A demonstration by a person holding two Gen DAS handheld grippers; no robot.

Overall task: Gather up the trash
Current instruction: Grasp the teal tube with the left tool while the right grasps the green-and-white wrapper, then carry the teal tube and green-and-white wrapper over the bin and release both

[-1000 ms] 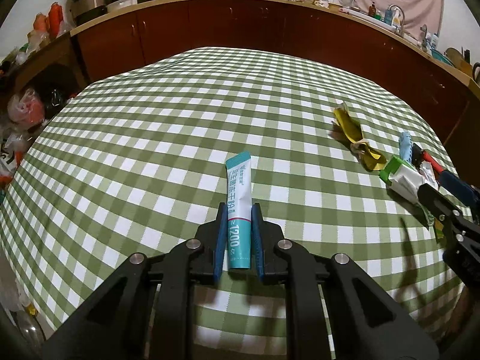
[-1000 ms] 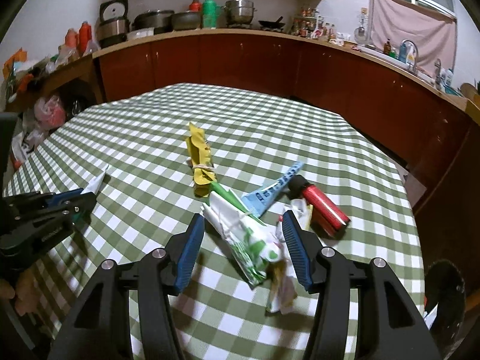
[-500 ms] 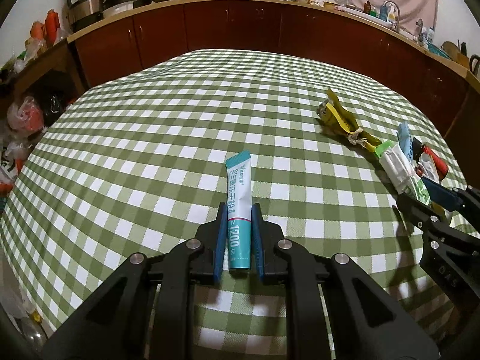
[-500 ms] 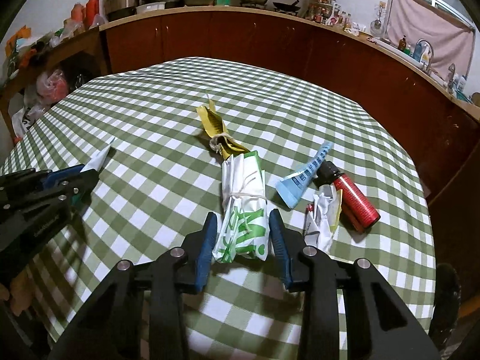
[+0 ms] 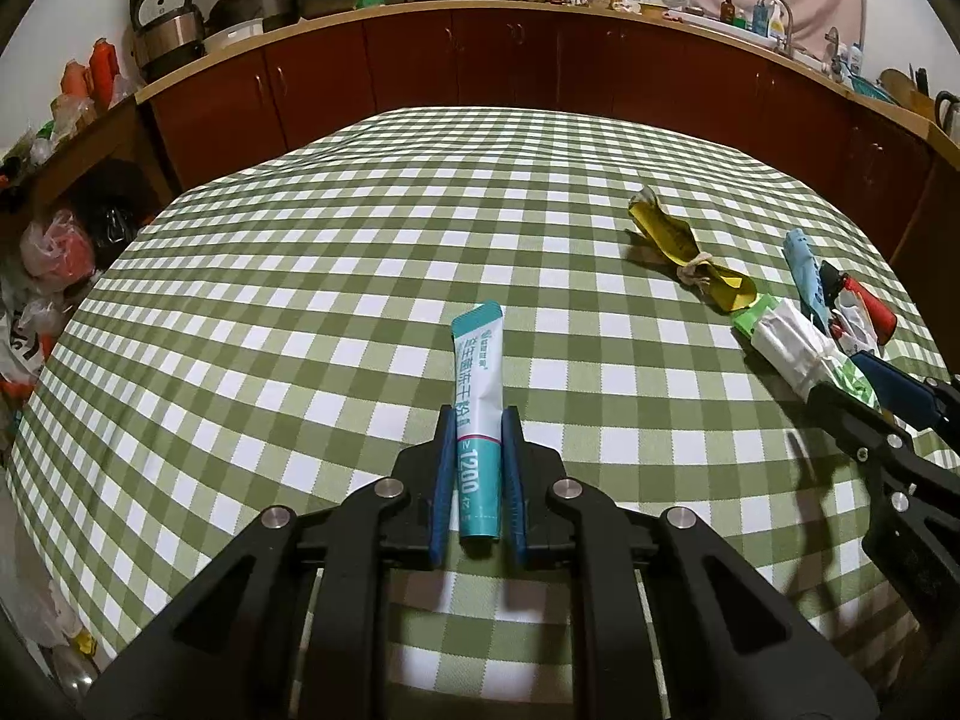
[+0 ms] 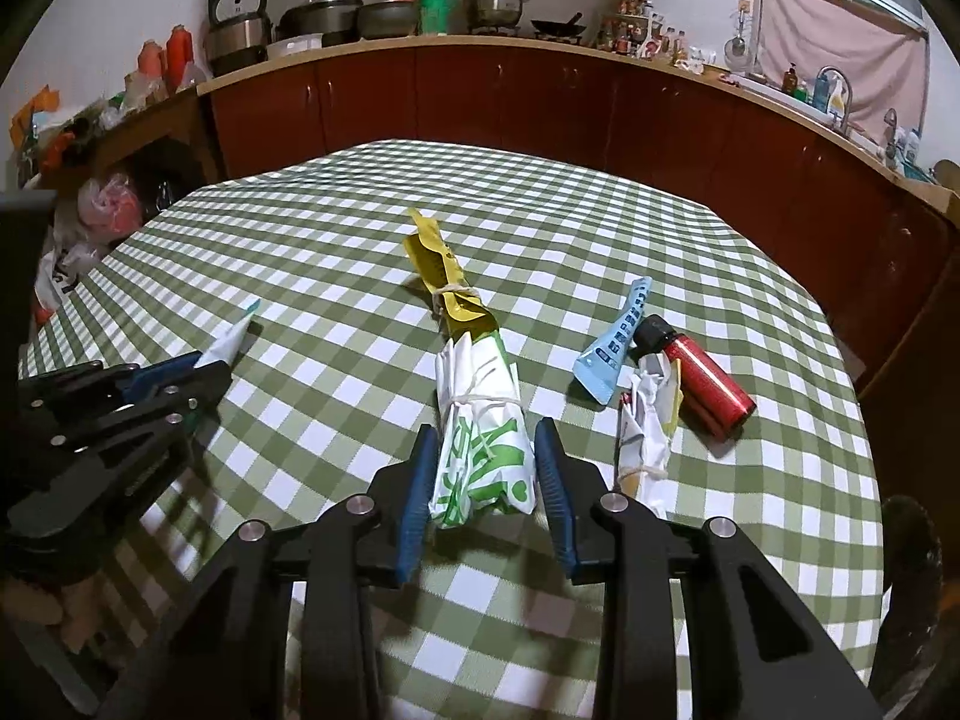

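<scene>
Through the left wrist view we see our left tool point(image 5: 479, 450) clamped on a teal-and-white tube point(image 5: 477, 396), its blue pads pressed against both sides near the tube's lower end; the tube's long axis runs straight away from us, its flat crimped end pointing toward the far cabinets above the green checked surface point(image 5: 300, 300). The right wrist view shows only the tube's pale tip sticking out of that tool at the left edge. There we see instead our right tool point(image 6: 483, 462), whose jaws have just been closing, around a white-and-green wrapper bundle point(image 6: 480, 420) tied with string; the left pad touches it, while the right pad looks a shade off, so we cannot tell how firmly it is gripped. The bundle lies on the surface lengthwise between the jaws, its far end touching a yellow wrapper point(image 6: 444, 276) that continues the same line away from us. To the right, seen much more plainly in this view, lie a light blue tube point(image 6: 618, 342), a crumpled white wrapper point(image 6: 648, 420) and a red canister point(image 6: 702, 378) with a black cap, close together.
</scene>
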